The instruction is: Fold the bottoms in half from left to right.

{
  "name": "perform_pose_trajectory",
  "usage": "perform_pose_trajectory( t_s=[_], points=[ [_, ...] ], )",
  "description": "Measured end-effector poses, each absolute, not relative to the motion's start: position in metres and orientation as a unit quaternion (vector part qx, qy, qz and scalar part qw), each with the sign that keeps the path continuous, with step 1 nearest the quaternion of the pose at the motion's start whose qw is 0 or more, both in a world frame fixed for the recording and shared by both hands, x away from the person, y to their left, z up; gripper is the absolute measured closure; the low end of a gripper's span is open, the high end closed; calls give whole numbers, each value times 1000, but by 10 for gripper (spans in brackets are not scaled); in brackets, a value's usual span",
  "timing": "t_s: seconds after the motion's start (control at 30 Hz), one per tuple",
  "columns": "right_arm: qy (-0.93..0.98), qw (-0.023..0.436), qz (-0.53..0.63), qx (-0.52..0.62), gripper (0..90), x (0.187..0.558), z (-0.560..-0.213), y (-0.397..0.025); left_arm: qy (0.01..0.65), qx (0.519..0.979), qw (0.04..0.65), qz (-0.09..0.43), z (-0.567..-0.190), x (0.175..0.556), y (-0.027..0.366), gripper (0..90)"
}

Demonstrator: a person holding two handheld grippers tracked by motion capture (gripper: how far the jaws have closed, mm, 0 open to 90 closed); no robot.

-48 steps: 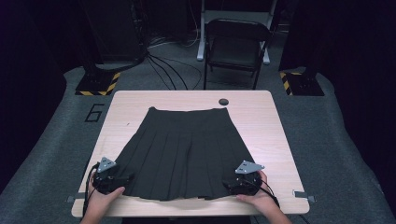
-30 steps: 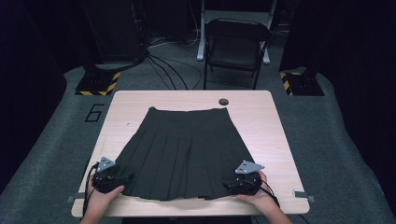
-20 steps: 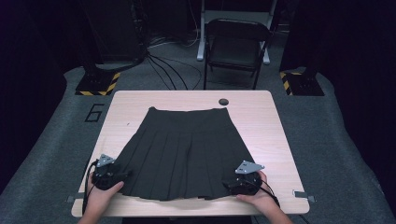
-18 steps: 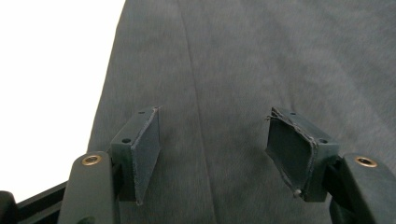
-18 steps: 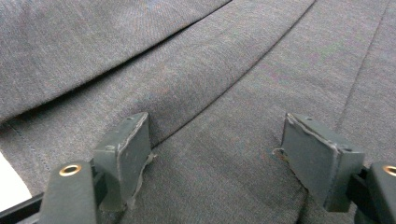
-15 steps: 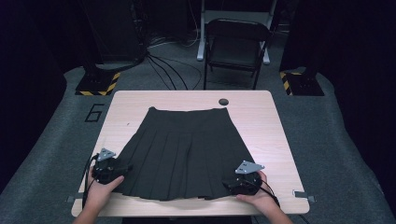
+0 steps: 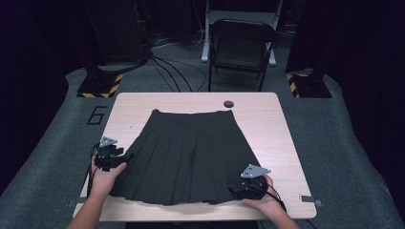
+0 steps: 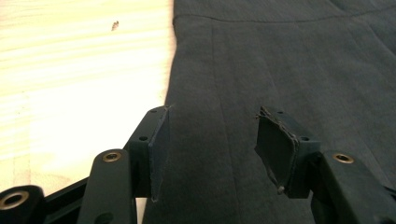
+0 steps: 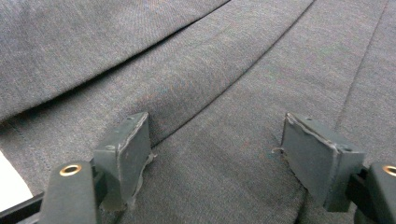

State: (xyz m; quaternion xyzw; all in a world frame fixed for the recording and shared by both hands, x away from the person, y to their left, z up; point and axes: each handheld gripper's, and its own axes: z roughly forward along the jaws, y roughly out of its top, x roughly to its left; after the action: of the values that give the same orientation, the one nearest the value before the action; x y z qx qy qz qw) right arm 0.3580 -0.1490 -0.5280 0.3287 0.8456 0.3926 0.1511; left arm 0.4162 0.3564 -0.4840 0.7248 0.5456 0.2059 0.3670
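Nearest us, we see the right gripper [image 7: 237, 187] at the hem's right corner of the black pleated skirt [image 7: 191, 155], its jaws spread wide over the cloth with nothing pinched. The left gripper [image 7: 125, 156] sits farther up the skirt's left edge, its jaws likewise spread, one pad [image 8: 159, 149] right at the edge of the fabric. The skirt lies flat on the wooden table [image 7: 272, 124], waistband away from us. Beyond, a round hole [image 7: 229, 103] marks the table's far edge, then a folding chair [image 7: 241, 47].
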Motion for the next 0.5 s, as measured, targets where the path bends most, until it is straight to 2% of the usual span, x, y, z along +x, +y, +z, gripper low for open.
perform_pose_trajectory(
  t_s=[0.3, 0.5],
  points=[
    [846, 150, 392, 330, 235, 358, -528, -149, 549, 725, 359, 211, -489, 427, 365, 449],
    [845, 149, 394, 330, 235, 358, -528, -149, 553, 720, 366, 206, -499, 433, 367, 424]
  ],
)
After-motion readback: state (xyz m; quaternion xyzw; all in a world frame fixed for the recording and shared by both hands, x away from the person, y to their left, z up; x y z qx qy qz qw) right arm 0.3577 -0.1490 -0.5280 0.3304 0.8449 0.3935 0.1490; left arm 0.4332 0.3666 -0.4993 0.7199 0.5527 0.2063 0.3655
